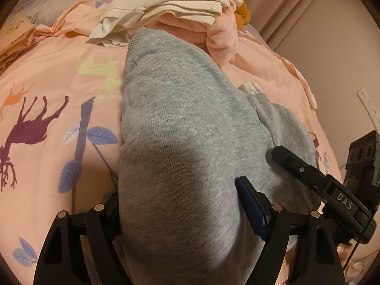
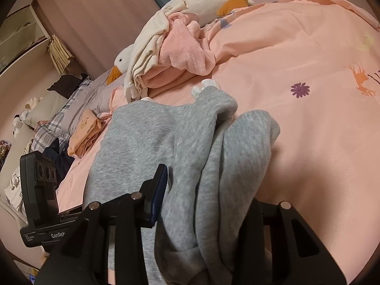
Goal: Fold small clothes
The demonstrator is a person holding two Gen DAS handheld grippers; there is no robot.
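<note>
1. The grey garment (image 1: 180, 142) lies on the bed's pink duvet (image 1: 59, 76), stretching away toward a pile of clothes (image 1: 171, 11).
2. The left gripper (image 1: 180, 216) has its jaws set wide, with the near end of the garment filling the space between them; whether the jaws actually press it I cannot tell.
3. The right gripper (image 2: 204, 211) has a bunched fold of the grey garment (image 2: 213, 166) between its jaws, the cloth draping over and hiding the right one; the grip itself I cannot tell.
4. A toy goose (image 2: 206, 2) lies behind the pile, touching it.
</note>
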